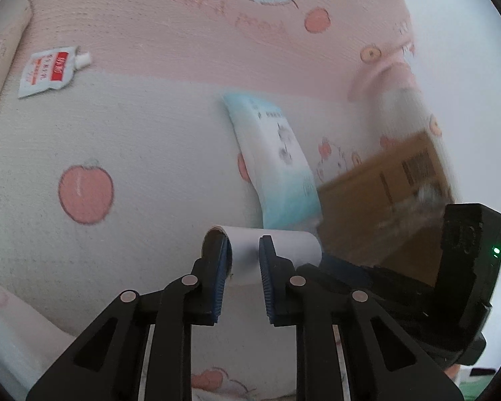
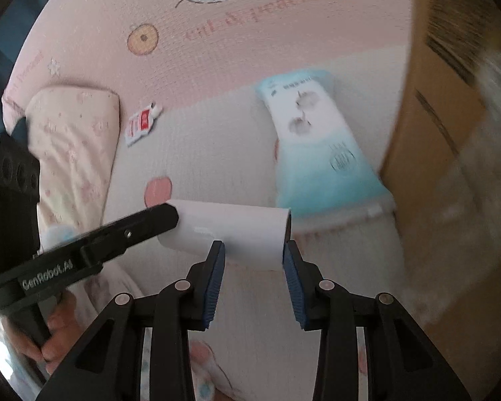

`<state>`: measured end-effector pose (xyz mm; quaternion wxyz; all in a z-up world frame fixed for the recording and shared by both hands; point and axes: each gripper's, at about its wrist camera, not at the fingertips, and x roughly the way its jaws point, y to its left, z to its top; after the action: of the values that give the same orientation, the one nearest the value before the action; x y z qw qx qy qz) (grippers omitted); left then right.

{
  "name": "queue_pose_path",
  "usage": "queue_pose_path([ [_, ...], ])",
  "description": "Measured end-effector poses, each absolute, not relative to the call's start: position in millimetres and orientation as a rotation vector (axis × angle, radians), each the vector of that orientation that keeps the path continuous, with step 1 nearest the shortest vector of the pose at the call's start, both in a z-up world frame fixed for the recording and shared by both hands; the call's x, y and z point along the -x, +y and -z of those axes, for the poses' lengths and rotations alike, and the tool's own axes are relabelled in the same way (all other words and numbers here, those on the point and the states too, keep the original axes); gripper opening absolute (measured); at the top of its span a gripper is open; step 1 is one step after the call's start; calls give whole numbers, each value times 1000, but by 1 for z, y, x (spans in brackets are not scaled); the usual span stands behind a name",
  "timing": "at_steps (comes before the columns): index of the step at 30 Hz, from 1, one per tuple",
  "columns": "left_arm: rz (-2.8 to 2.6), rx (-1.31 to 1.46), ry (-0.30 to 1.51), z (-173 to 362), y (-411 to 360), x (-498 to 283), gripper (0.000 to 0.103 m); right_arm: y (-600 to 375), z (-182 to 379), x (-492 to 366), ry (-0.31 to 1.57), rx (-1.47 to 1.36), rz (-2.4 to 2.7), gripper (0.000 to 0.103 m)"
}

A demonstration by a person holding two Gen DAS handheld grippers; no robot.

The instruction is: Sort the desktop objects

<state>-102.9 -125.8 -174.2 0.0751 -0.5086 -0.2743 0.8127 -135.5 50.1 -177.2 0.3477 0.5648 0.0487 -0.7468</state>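
Left-wrist view: the left gripper (image 1: 242, 254) has one finger pushed into the open end of a white paper roll (image 1: 277, 244) and the other finger against the roll's outer wall, so it is clamped on that wall. Seen from the right wrist, the right gripper (image 2: 254, 250) straddles the opposite end of the same white paper roll (image 2: 230, 227), its blue pads (image 2: 217, 277) touching the roll's sides, closed on it. The left gripper (image 2: 170, 215) enters that view from the left edge, a hand (image 2: 55, 330) beneath it. The roll lies level between the two grippers, above a bed sheet (image 1: 133, 127) printed with cartoon cats and peaches.

Just behind the roll, a blue and white tissue pack (image 2: 320, 140) lies flat on the sheet. Well apart, towards a pillow (image 2: 70, 140), lies a small red and white spout pouch (image 1: 48, 70). A brown cardboard box (image 2: 447, 140) stands right of the tissue pack; its inside cannot be seen through the blur.
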Motion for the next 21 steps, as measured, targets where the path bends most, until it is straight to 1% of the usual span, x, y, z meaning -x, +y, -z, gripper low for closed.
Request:
queue_pose_path([
  [4, -2440, 1569, -754, 177, -118, 104, 21, 56, 178, 122, 198, -1464, 1946, 33],
  [12, -2409, 1683, -768, 193, -121, 115, 21, 47, 187, 102, 342, -1448, 1942, 34],
  [15, -2437, 1676, -743, 190, -119, 115, 22, 43, 188, 96, 399, -1436, 1919, 34],
  [21, -2500, 1589, -724, 173, -121, 106, 22, 46, 177, 92, 432, -1394, 1910, 34],
])
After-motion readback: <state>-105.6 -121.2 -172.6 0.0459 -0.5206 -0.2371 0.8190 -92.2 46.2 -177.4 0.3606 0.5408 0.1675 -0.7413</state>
